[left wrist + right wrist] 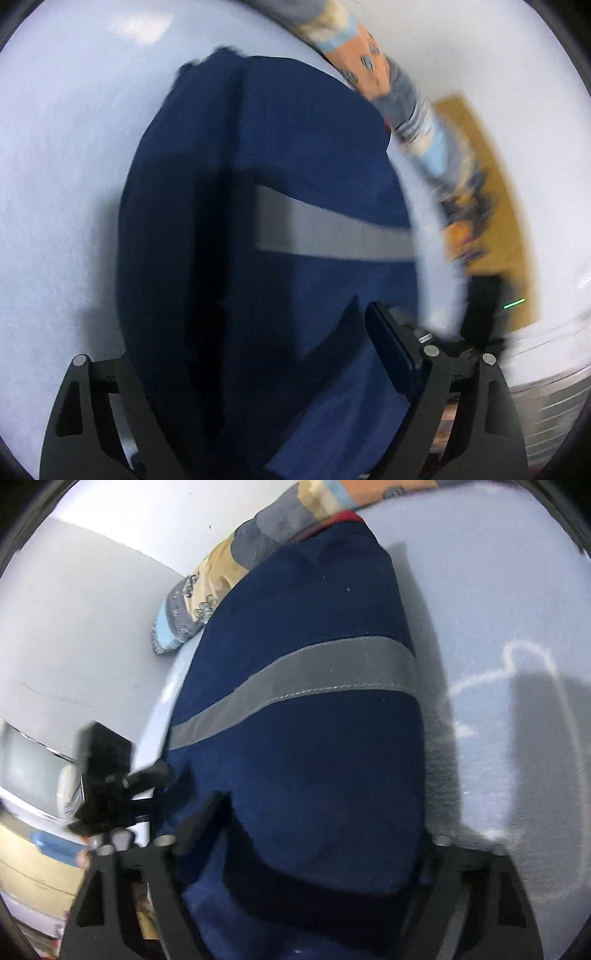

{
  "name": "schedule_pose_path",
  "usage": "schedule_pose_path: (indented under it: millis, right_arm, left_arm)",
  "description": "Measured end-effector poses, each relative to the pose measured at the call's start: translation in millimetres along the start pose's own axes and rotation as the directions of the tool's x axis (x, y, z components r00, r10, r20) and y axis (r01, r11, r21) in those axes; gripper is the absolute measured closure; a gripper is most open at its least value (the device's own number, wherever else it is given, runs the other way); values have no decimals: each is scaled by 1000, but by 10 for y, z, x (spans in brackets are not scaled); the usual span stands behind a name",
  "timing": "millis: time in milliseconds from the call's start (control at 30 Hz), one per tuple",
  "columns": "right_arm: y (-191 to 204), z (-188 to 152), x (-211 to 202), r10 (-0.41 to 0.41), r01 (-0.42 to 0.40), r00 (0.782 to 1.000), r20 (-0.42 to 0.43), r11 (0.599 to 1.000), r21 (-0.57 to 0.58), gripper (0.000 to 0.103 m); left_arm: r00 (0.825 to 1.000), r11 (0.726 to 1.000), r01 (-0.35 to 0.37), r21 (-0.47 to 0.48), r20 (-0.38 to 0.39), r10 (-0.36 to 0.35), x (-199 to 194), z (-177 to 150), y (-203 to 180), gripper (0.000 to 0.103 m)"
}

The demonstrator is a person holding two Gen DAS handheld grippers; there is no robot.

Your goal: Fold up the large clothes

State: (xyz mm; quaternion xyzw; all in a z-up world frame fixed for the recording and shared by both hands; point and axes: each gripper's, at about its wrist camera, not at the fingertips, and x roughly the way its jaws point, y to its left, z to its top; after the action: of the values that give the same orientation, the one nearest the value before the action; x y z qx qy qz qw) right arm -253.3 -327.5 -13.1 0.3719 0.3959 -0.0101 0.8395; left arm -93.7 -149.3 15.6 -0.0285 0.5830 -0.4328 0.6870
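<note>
A folded navy garment (277, 147) with a grey reflective stripe (332, 236) lies on a light blue bed sheet (55, 184). My left gripper (280, 317) straddles its near end with the jaws wide apart. The right finger (391, 347) hovers over the cloth and casts a shadow on it; the left finger is hidden by the cloth. In the right wrist view the same garment (314, 738) fills the gap of my right gripper (317, 819). Its left finger (199, 819) lies against a fold, its right finger is covered by cloth. The left gripper (107, 775) shows blurred at the garment's left edge.
Patterned bedding (369, 62) (207, 590) lies along the sheet's far edge by a white wall. A yellow-brown panel (491, 221) stands beyond the bed. The sheet (517, 609) carries a white outline drawing (517, 664). A pale box-like thing (29, 768) sits off the bed's left side.
</note>
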Motion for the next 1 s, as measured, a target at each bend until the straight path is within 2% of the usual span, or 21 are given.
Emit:
schedule_pose_path:
  millis: [33, 67, 133, 233, 367, 433, 600, 767, 900, 967, 1000]
  right_arm:
    - [48, 5, -61, -14, 15, 1000, 13, 1000, -25, 45]
    - [100, 13, -141, -28, 29, 999, 23, 998, -51, 52]
    - [201, 12, -338, -78, 82, 996, 45, 991, -106, 56]
    - [260, -67, -707, -156, 170, 984, 92, 968, -182, 56]
    - [168, -195, -1224, -179, 209, 972, 152, 955, -212, 56]
    - [83, -276, -1484, -184, 223, 964, 190, 952, -211, 56]
    - [-132, -407, -1800, -183, 228, 953, 241, 959, -171, 56]
    - [-212, -411, -1879, -193, 236, 951, 239, 958, -164, 56]
    - [-309, -359, -1752, -211, 245, 954, 215, 959, -146, 56]
    - [-467, -321, -1558, -245, 260, 959, 144, 961, -97, 48]
    - [-584, -315, -1421, -276, 282, 958, 83, 957, -65, 45]
  left_arm:
    - [999, 998, -37, 41, 4, 37, -5, -28, -113, 22]
    - [999, 998, -40, 56, 15, 40, -32, -59, -219, 25]
    - [1000, 999, 3, 44, 19, -4, -86, -135, -373, 33]
    - [999, 996, 32, 81, 36, -35, -112, -296, -688, 35]
    - [994, 987, 81, 137, 60, -89, -75, -471, -1092, 35]
    - [991, 983, 104, 149, 70, -115, -60, -461, -1240, 35]
    - [988, 977, 111, 182, 83, -128, -21, -535, -1515, 35]
    - [993, 980, 46, 196, 102, -67, 67, -582, -1669, 35]
    - [991, 989, -28, 145, 131, 9, 202, -576, -1602, 35]
    - [992, 990, -95, 101, 98, 85, 407, -545, -1473, 35]
    - [987, 986, -150, 74, 75, 144, 488, -566, -1395, 35]
